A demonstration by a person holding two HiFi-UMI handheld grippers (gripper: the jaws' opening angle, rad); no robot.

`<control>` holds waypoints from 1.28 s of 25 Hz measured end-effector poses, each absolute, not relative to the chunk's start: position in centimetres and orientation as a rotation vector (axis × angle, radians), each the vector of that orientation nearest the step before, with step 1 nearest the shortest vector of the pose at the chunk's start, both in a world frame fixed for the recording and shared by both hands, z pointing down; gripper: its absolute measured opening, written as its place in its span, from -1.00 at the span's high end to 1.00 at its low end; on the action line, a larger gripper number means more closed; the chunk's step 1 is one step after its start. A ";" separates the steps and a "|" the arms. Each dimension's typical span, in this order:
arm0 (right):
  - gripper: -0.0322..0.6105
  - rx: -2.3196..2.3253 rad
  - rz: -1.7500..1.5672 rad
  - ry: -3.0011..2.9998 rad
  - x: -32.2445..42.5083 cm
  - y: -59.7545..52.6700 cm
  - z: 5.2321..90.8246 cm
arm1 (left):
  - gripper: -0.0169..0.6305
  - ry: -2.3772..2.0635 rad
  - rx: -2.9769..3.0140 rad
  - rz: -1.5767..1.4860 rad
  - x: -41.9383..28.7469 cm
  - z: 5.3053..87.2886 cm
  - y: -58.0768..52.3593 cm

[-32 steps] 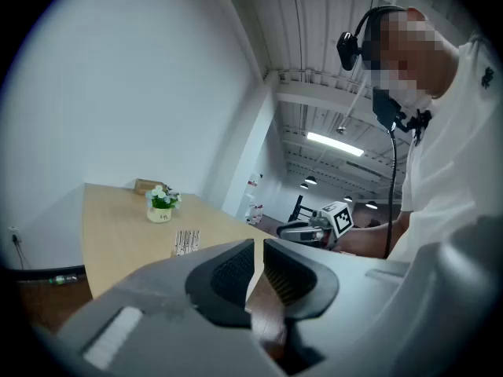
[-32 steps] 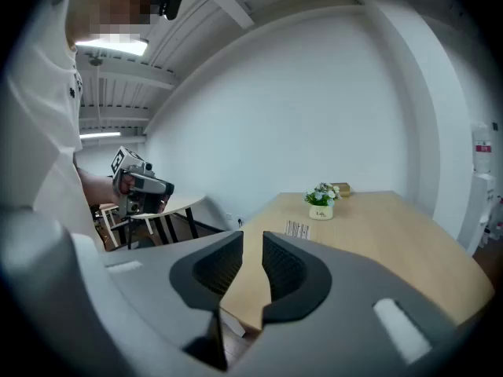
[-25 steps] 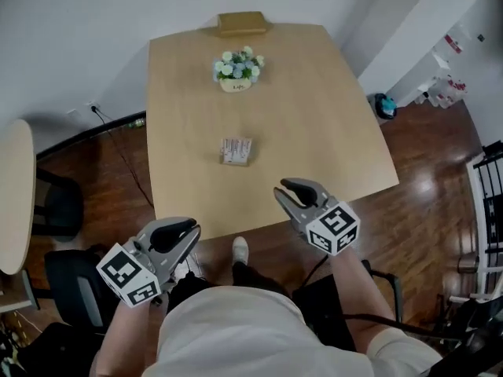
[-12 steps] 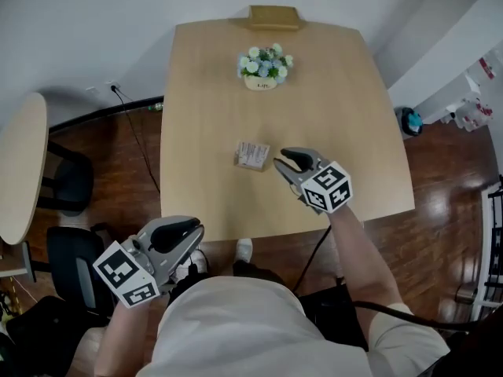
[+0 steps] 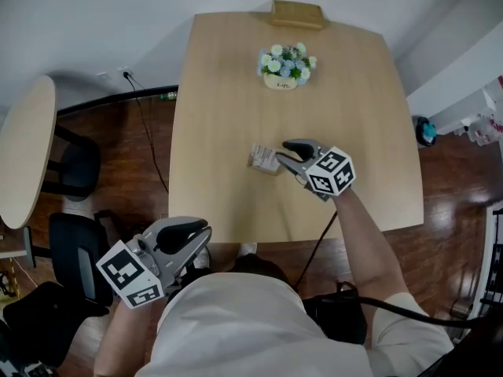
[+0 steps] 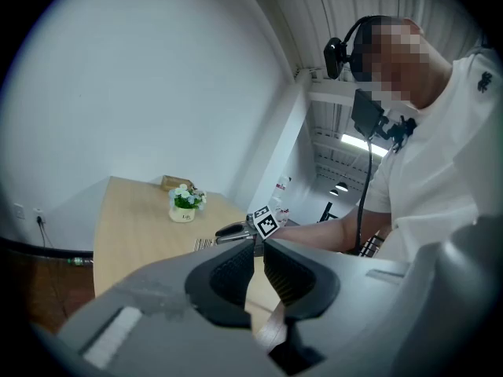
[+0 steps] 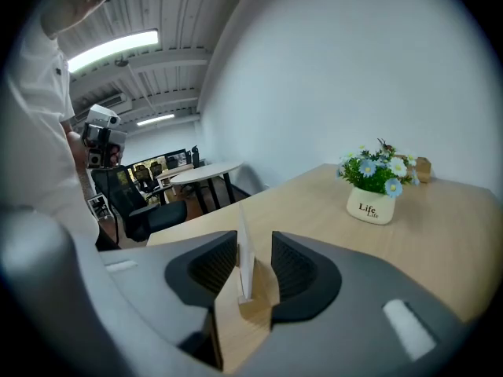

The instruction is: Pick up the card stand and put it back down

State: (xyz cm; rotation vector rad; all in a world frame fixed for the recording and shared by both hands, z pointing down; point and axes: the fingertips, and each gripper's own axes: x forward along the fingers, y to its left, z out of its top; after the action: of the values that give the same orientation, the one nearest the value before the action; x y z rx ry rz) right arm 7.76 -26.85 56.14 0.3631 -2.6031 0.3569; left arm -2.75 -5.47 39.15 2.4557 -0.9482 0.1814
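- Two grippers are in view from the head camera, one over the table and one held off its near edge.
- Right gripper: it reaches over the light wooden table toward the middle, and its tips are at the card stand.
- Its jaws stand wide apart and have just been opening. The right gripper view shows the card stand between them, a white card upright in a small wooden base that sits on the tabletop.
- There is a clear gap between the card and the pad on the right of that view. The card stands much closer to the pad on the left, and I cannot tell whether it touches it. Neither pad visibly presses on the stand.
- Left gripper: it is held close to the person's body, below the near edge of the table and well apart from the card stand.
- Its jaws are almost together, with only a narrow slit between the pads and nothing in it.
- One flower pot with white and blue flowers stands toward the far end of the table.
- Beyond it, a small wooden box sits at the far edge.
- On the wooden floor to the left are a round table and a dark chair.
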 end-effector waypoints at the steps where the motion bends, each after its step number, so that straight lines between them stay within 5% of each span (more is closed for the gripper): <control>1: 0.48 0.347 0.361 -2.602 7.6 -26.9 56.3 | 0.81 -0.947 2.455 0.182 -2.8 39.2 -5.6; 13: 0.78 0.266 0.367 -2.600 6.3 -26.3 57.1 | 0.81 -0.939 2.443 0.180 -3.5 39.7 -6.5; 32: 0.84 0.271 0.354 -2.628 6.3 -26.2 55.2 | 0.81 -0.920 2.453 0.166 -4.2 39.7 -6.3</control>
State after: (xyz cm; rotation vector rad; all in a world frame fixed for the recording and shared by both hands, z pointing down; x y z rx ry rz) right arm 6.26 -26.24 55.19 0.2713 -2.6282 0.3537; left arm -4.21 -6.28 39.75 2.4531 -0.9204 0.1659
